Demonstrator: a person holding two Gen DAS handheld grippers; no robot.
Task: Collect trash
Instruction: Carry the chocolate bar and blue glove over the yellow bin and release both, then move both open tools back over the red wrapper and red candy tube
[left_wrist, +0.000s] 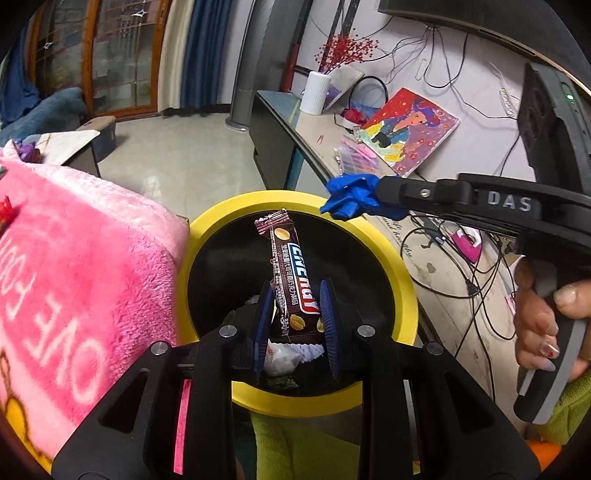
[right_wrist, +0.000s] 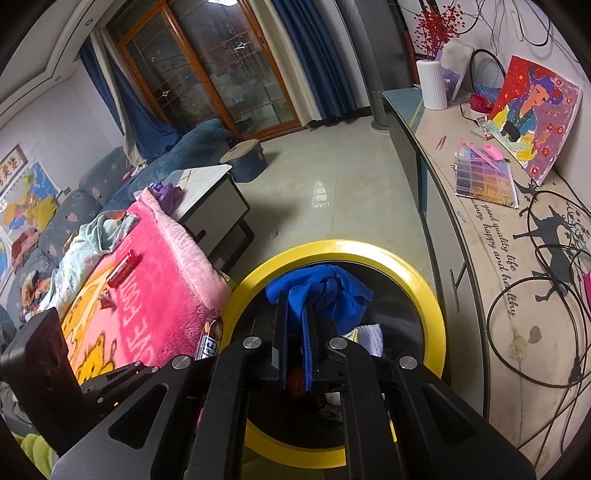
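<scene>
Dim indoor light, a glare patch on the floor (right_wrist: 320, 194), sharp focus, strong fisheye bending with black corners.

One yellow-rimmed bin (left_wrist: 400, 258). Two grippers: left gripper (left_wrist: 295, 314), right gripper (right_wrist: 294, 345). One brown snack wrapper (left_wrist: 291, 273). One blue crumpled glove (right_wrist: 325, 291). One pink blanket (left_wrist: 74, 258) at 9 o'clock. One white vase (left_wrist: 314, 92) at 12. One painting (left_wrist: 410, 131) at 1.

Left gripper (left_wrist: 295, 314) is angling downward, jaws pinching something narrow. Right gripper (right_wrist: 293, 325) is tilting down too, jaws clamping; bare hand (left_wrist: 546, 325) is wrapping its handle.
</scene>
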